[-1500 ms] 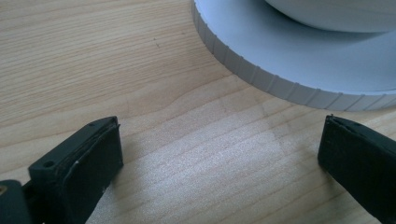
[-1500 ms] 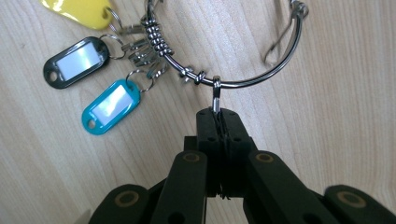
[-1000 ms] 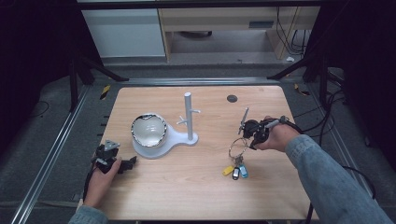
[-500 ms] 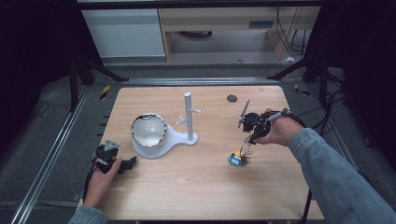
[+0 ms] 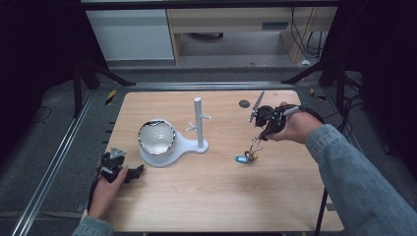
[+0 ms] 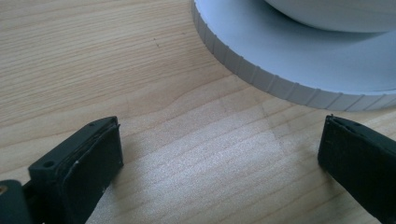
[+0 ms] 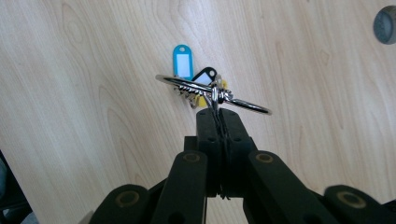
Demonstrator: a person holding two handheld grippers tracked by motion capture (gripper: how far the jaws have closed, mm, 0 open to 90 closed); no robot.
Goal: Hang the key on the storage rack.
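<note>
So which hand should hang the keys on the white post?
The right. Its claw is shut on the key ring, keys dangling above the table near the post. The left claw is open, resting beside the white base.

surface: pale wood, matt, fine grain | key ring: bright polished metal | tags: glossy plastic | stand: white matt plastic, ribbed rim | bowl: shiny metal | right tongs: black matt plastic

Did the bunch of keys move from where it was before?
Yes. The key ring, pinched in the right tongs, has come up off the table and a little nearer the white peg stand.
</note>
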